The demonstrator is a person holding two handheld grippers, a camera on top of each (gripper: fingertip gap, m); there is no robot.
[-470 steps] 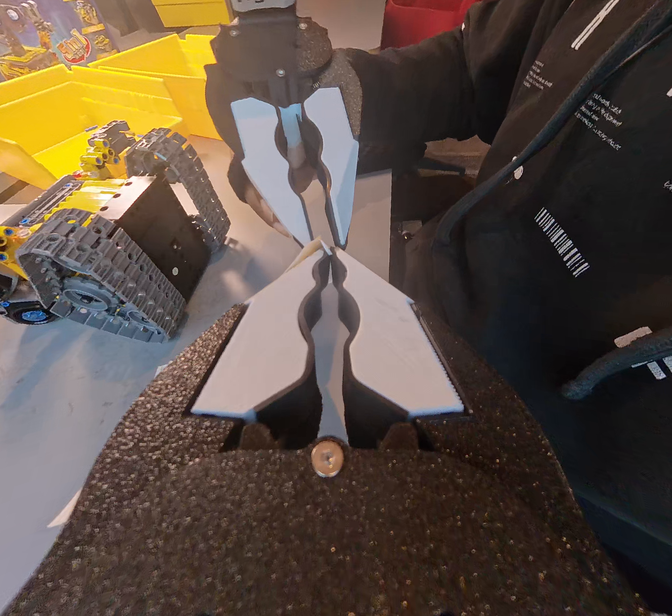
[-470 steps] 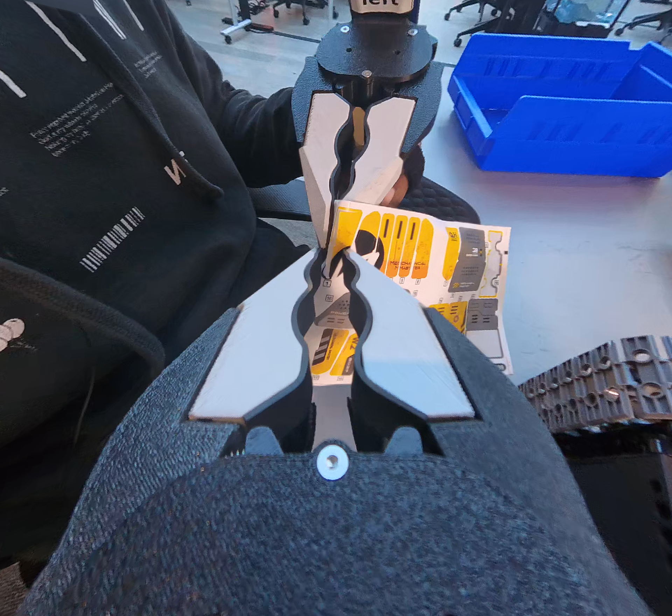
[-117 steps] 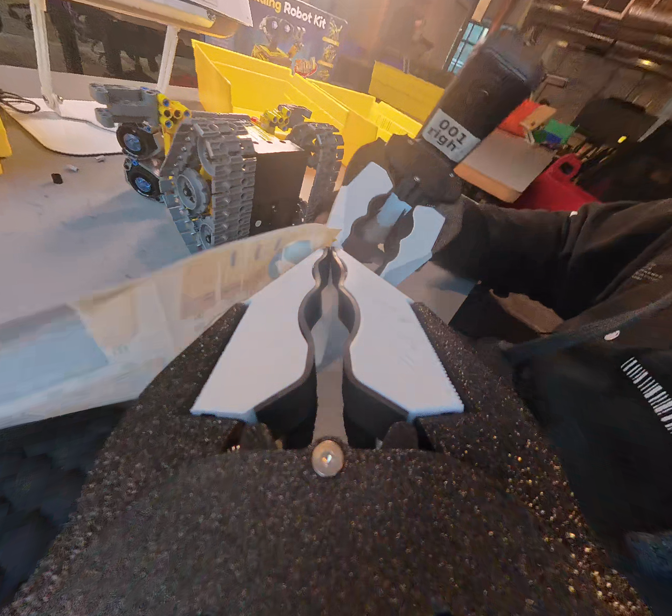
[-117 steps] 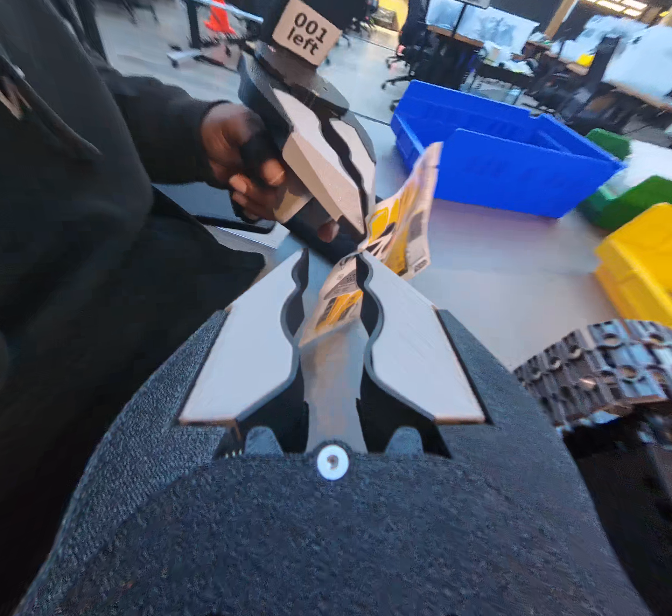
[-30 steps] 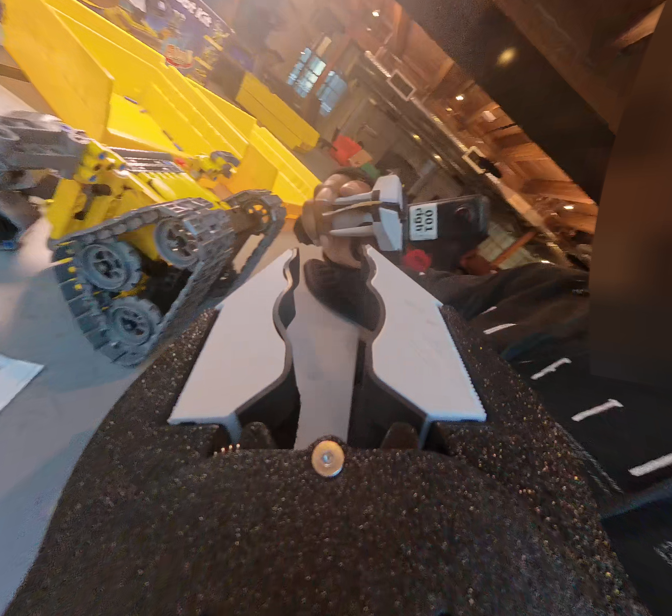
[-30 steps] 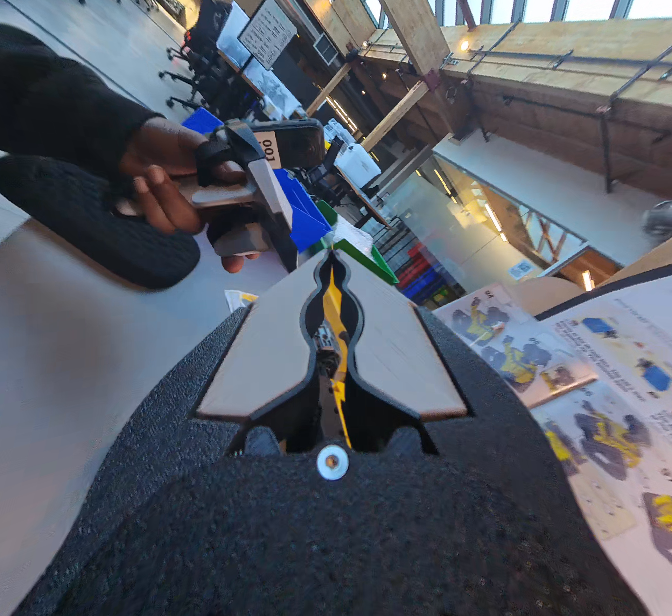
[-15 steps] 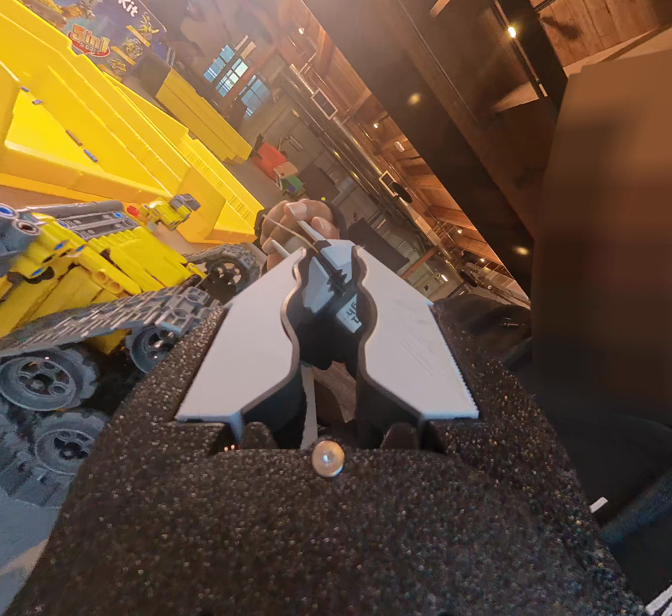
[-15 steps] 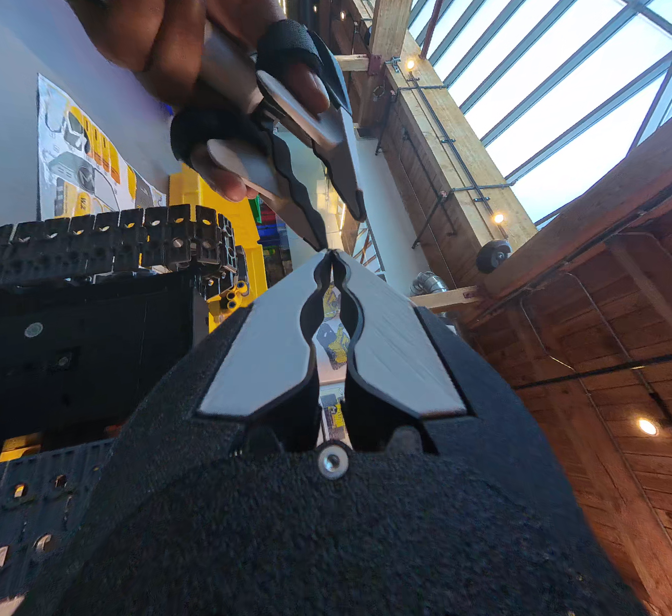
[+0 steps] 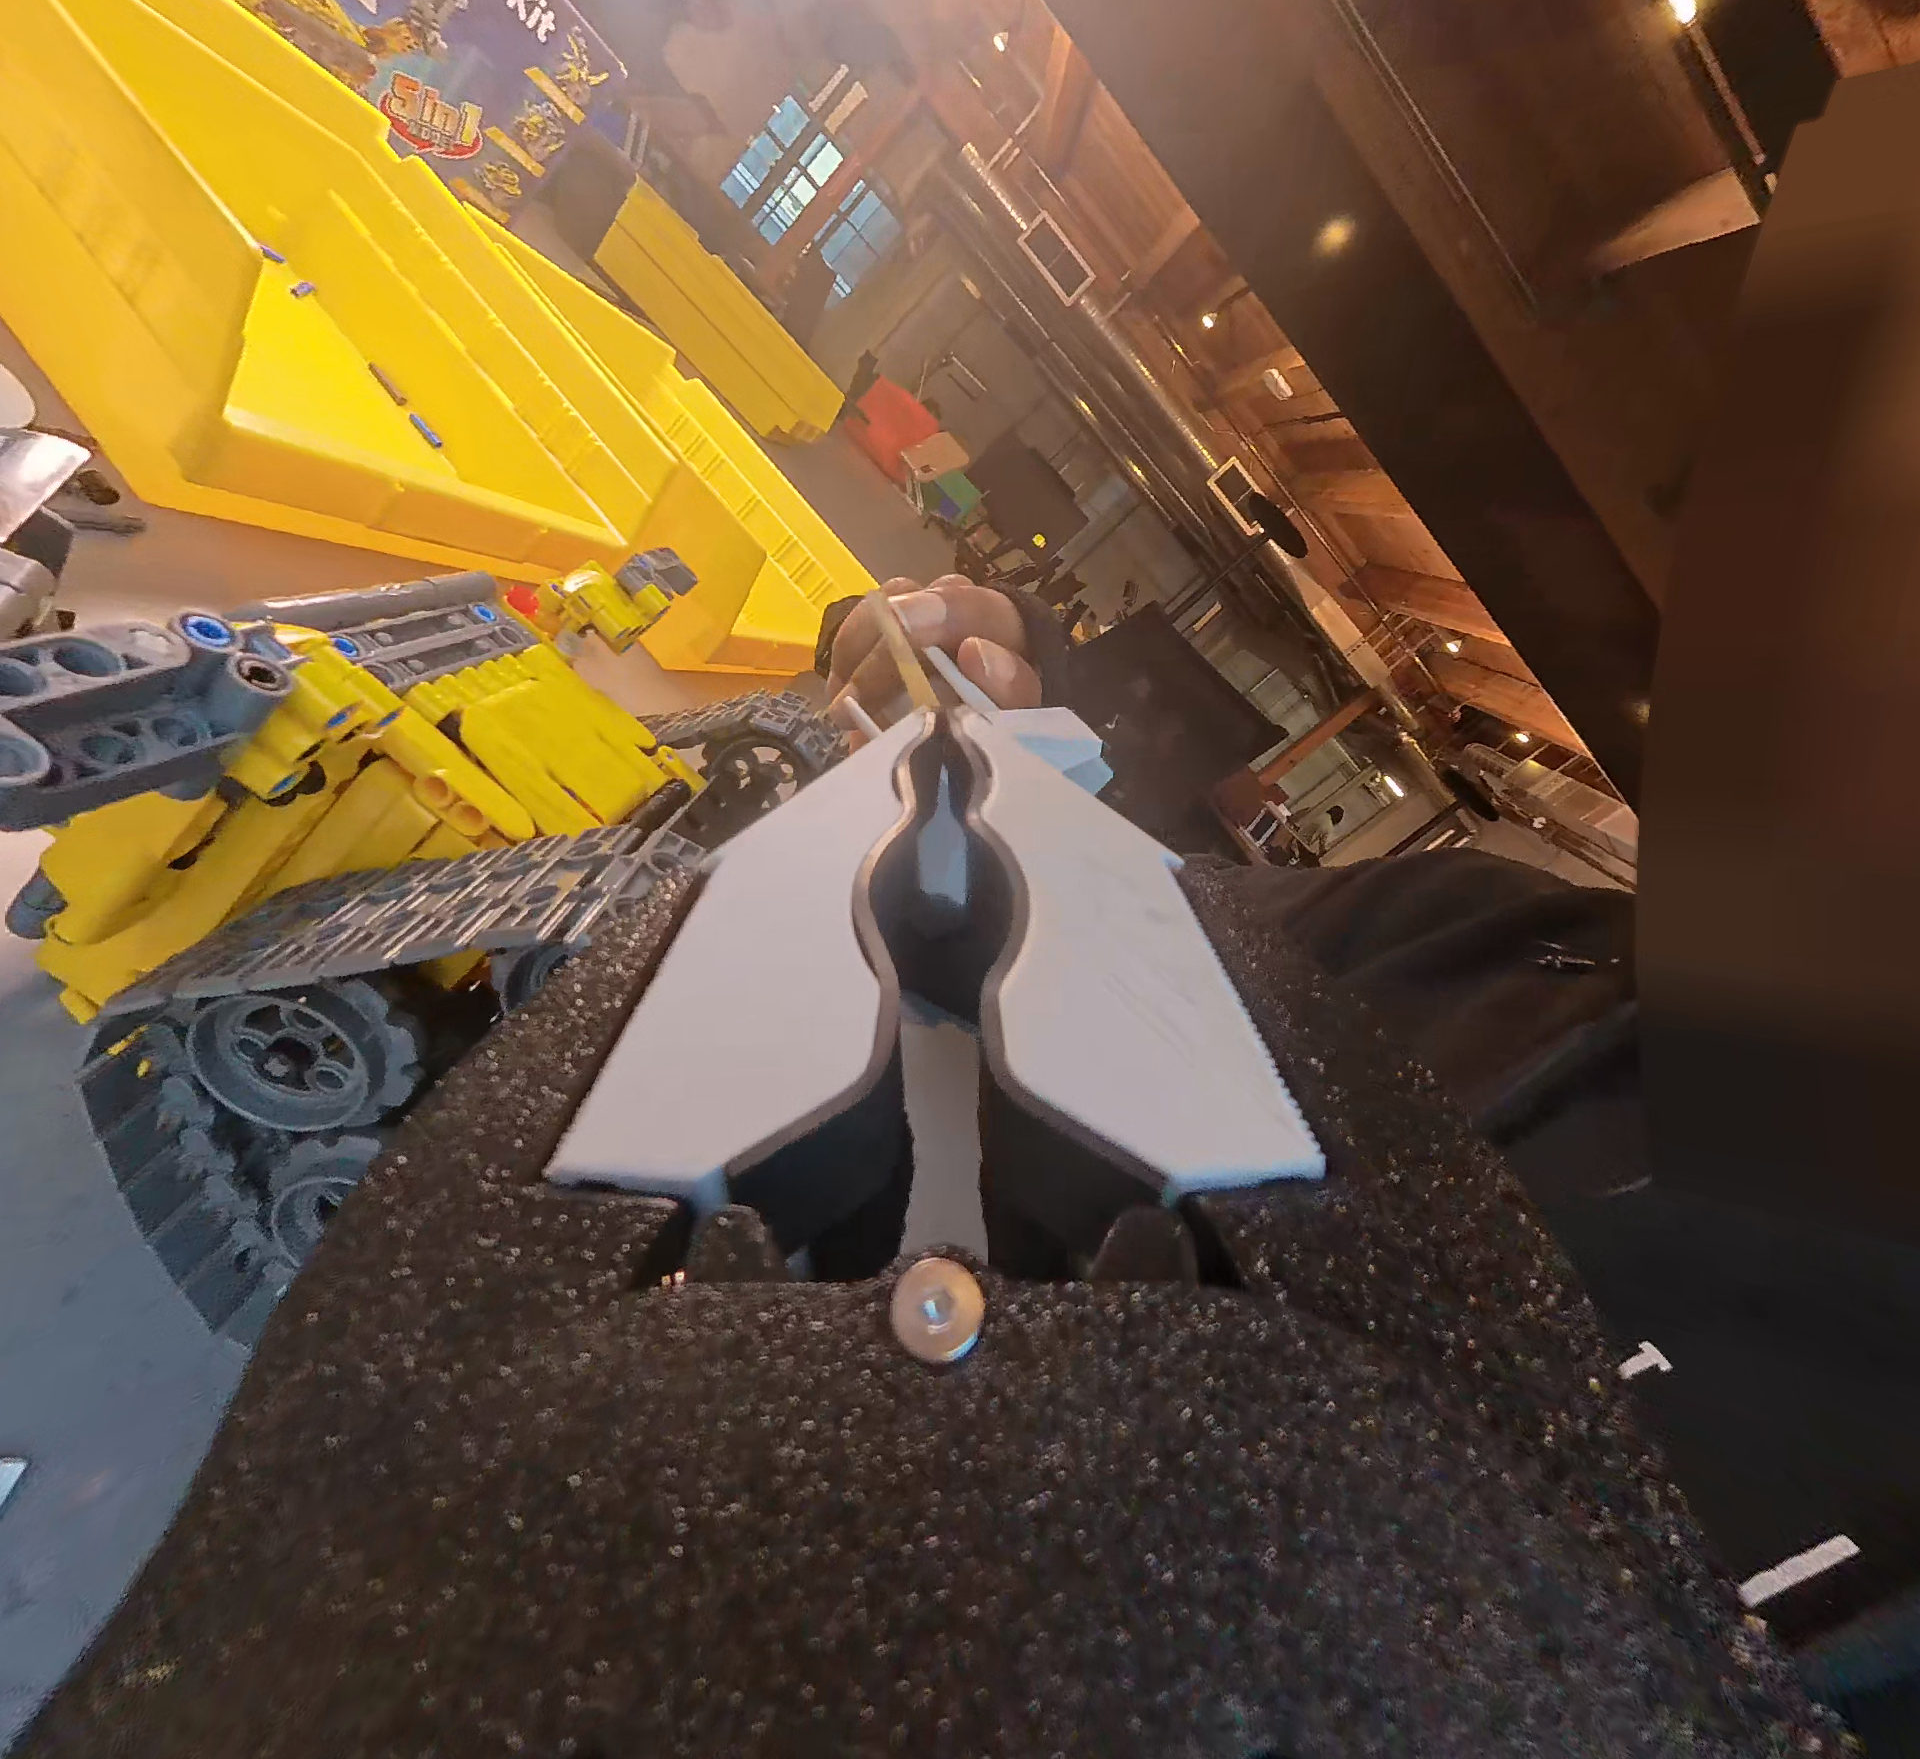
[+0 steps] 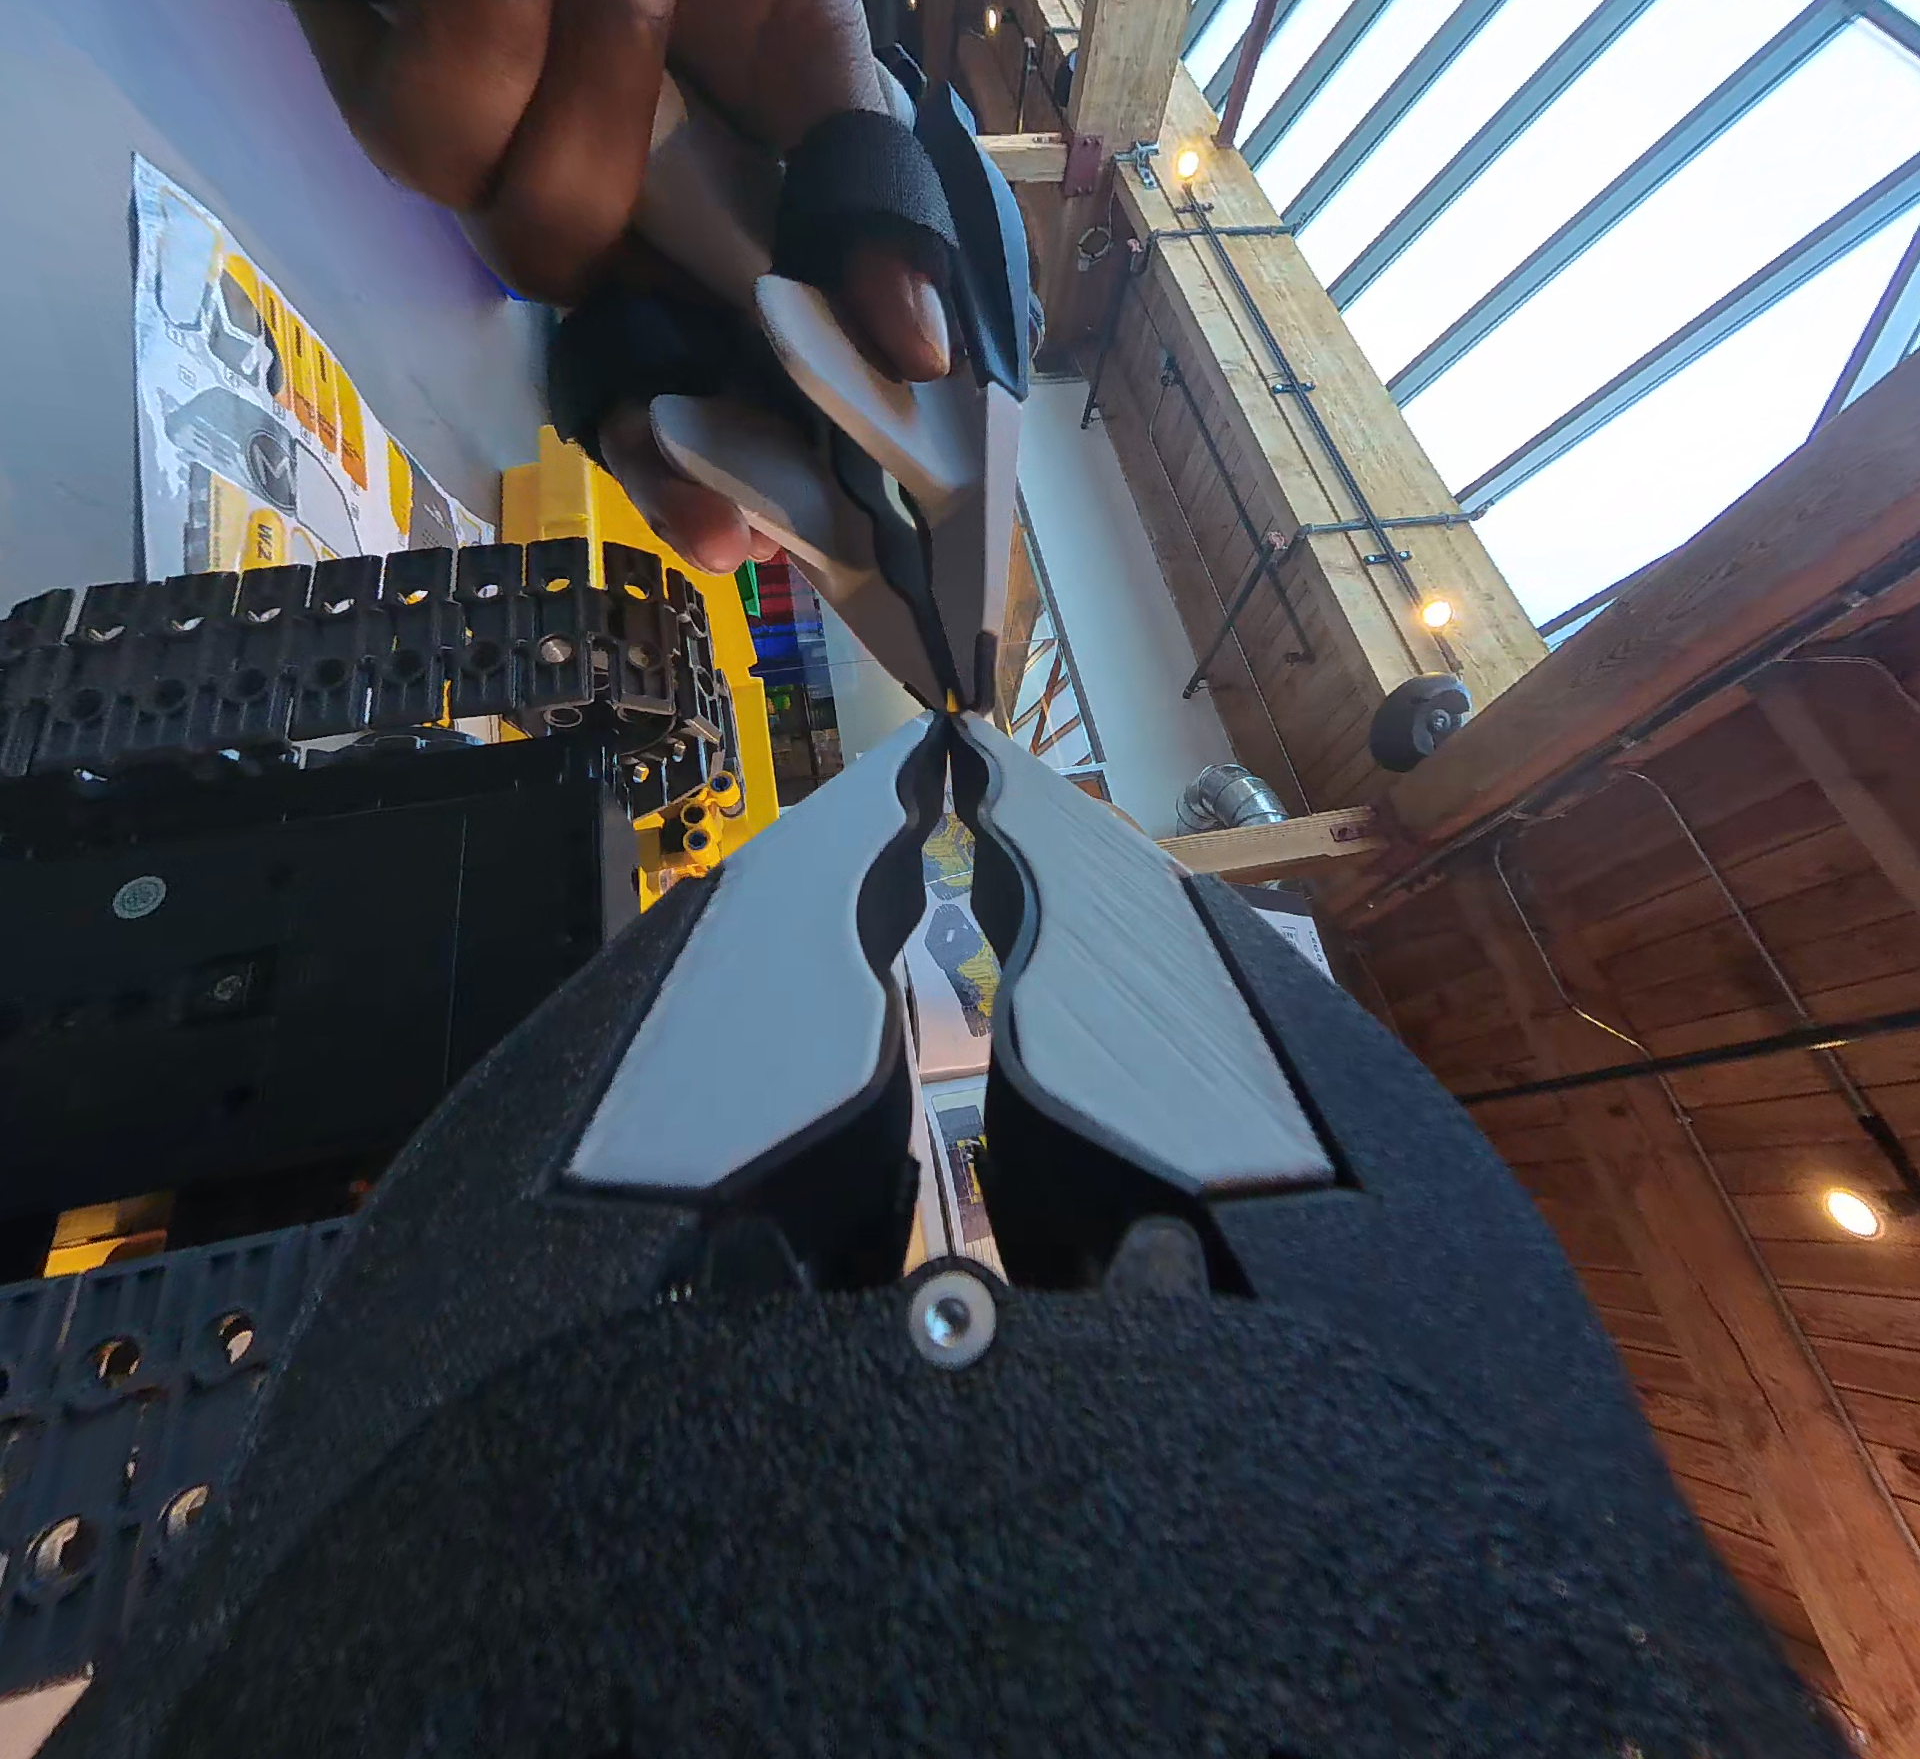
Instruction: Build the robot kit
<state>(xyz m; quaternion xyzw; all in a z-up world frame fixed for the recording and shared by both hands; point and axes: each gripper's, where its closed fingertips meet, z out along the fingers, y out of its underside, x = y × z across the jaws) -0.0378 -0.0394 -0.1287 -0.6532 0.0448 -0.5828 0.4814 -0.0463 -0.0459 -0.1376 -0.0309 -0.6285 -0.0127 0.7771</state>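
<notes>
My left gripper [image 9: 940,722] and my right gripper [image 10: 951,724] meet tip to tip in the air, both with jaws closed. A small thin yellow sticker [image 9: 900,655] is pinched between them. In the right wrist view only a speck of the sticker [image 10: 952,699] shows where the tips touch. In that view the left gripper [image 10: 951,689] comes down from above, held by a hand [image 10: 582,47]. In the left wrist view the right gripper's fingers [image 9: 1044,745] and the hand [image 9: 925,618] holding it lie just beyond my tips.
A yellow and grey tracked brick-built vehicle [image 9: 343,774] stands on the grey table [image 9: 62,1294], close to the left; it also shows in the right wrist view [image 10: 312,649]. A sticker sheet [image 10: 260,421] lies flat on the table. Yellow bins [image 9: 312,338] and a kit box [image 9: 488,47] stand behind. The grippers are tip to tip, or close to it.
The left gripper's jaws were apart half a second ago and are now closed at the right gripper's tips. Both cameras tilted a little further; the grippers stay tip to tip.
</notes>
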